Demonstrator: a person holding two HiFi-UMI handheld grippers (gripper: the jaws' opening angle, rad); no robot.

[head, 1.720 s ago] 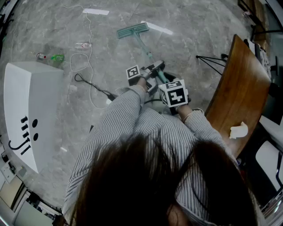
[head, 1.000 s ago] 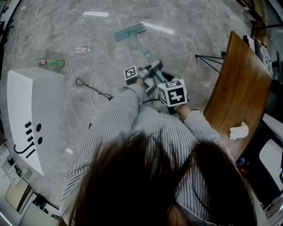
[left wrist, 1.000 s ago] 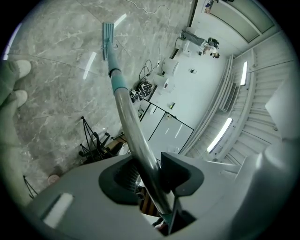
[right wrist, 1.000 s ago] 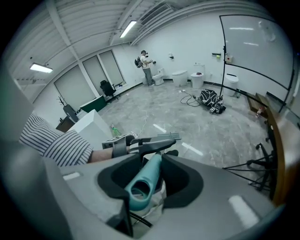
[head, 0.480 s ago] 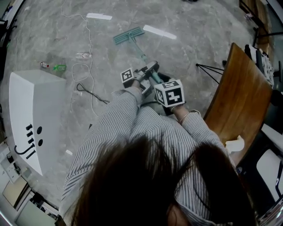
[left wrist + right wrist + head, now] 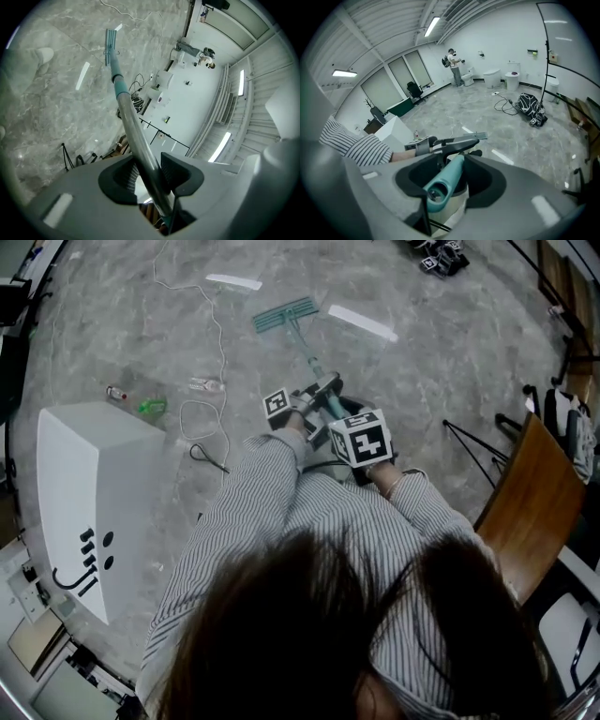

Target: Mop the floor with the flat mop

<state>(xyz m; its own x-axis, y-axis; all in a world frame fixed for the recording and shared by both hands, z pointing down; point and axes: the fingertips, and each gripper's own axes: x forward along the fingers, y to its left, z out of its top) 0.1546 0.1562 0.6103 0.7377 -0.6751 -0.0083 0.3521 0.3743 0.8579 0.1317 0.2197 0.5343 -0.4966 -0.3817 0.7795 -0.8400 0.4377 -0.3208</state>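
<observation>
The flat mop's teal head (image 6: 286,314) lies on the grey marble floor ahead of the person, its pole (image 6: 307,357) running back to both hands. My left gripper (image 6: 317,397) is shut on the metal pole (image 6: 140,140), which passes between its jaws toward the mop head (image 6: 110,43). My right gripper (image 6: 349,427) is shut on the teal handle end (image 6: 445,183), just behind the left gripper (image 6: 440,143). In the right gripper view the mop head (image 6: 474,136) shows beyond.
A white cabinet (image 6: 89,493) stands at the left. White cable loops (image 6: 202,409), a black cable and small bottles (image 6: 150,407) lie on the floor beside it. A brown wooden table (image 6: 534,512) and black stand legs (image 6: 469,442) are at the right. White tape strips (image 6: 361,322) flank the mop head.
The view has shifted, so the table sits farther right and lower and the cabinet nearer. Both grippers keep their hold on the mop, whose head stays ahead on the floor.
</observation>
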